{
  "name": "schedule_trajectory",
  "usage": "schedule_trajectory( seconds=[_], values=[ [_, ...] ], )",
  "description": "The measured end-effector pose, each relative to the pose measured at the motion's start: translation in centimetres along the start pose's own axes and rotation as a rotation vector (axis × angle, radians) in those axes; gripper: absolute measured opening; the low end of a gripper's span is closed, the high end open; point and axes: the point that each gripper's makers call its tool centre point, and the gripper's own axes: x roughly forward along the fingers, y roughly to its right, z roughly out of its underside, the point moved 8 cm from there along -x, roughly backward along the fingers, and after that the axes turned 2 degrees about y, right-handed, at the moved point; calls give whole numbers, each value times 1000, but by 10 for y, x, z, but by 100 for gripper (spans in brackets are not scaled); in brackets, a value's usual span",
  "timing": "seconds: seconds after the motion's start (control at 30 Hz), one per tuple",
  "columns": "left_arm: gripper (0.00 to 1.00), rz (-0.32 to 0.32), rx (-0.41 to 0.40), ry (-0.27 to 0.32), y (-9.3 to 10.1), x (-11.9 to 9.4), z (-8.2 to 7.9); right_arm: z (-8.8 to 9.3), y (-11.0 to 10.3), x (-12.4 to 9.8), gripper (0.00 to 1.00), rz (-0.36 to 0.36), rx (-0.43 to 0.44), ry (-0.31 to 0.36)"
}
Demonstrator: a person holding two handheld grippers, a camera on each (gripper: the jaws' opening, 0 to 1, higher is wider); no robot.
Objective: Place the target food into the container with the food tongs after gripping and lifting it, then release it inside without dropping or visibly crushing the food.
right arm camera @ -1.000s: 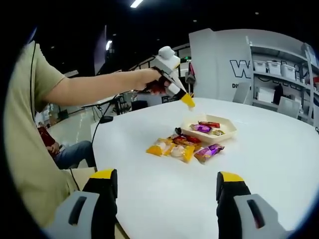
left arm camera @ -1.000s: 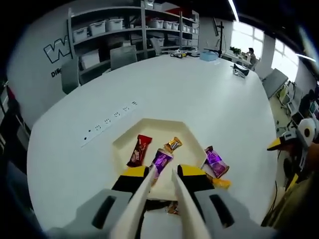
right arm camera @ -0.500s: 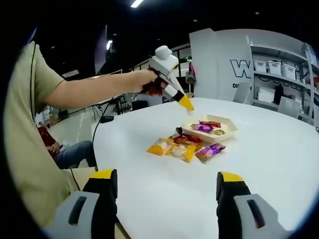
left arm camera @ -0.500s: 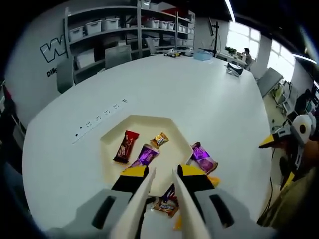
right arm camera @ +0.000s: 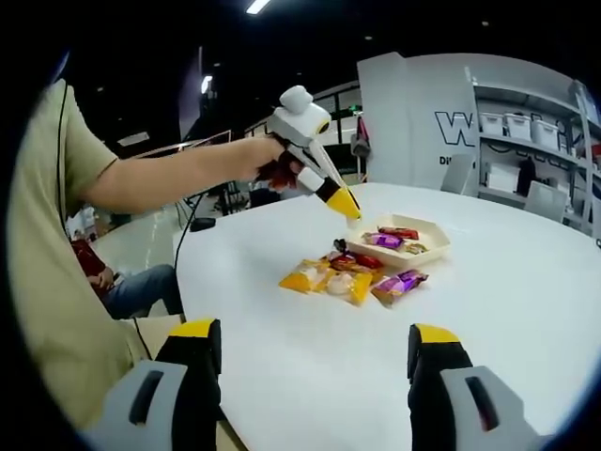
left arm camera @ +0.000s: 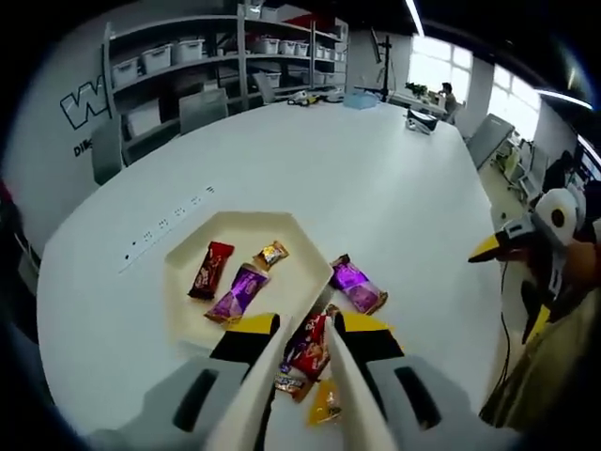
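Tongs over loose snack packets beside a cream hexagonal tray (left arm camera: 188, 315) on a white round table (left arm camera: 376, 188).

Left gripper (left arm camera: 305, 371) clamps a pair of pale food tongs (left arm camera: 282, 376), whose narrow-set tips hang over a red-wrapped snack bar (left arm camera: 310, 346) lying on the table just outside the tray; whether the tips touch it cannot be told, and the tong arms hide part of an orange packet (left arm camera: 324, 406). Inside the tray lie a dark red bar (left arm camera: 211, 268), a purple packet (left arm camera: 237, 291) and a gold candy (left arm camera: 271, 254). Another purple packet (left arm camera: 355, 286) rests beside the tray. Right gripper (right arm camera: 315, 371) hangs well back from the food, its jaws spread wide and holding nothing; a person's arm (right arm camera: 178, 169) reaches across its view.
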Motion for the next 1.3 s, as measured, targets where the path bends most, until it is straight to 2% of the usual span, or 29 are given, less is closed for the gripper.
schedule_trajectory(
  seconds=[0.43, 0.87, 1.3],
  values=[
    [22, 55, 59, 13, 21, -1, 19, 2, -2, 2, 81, -5, 2, -6],
    [23, 106, 77, 16, 33, 3, 39, 4, -2, 3, 81, -9, 6, -9],
    [24, 125, 100, 3, 46, 13, 48, 6, -1, 3, 81, -10, 12, -11]
  ],
)
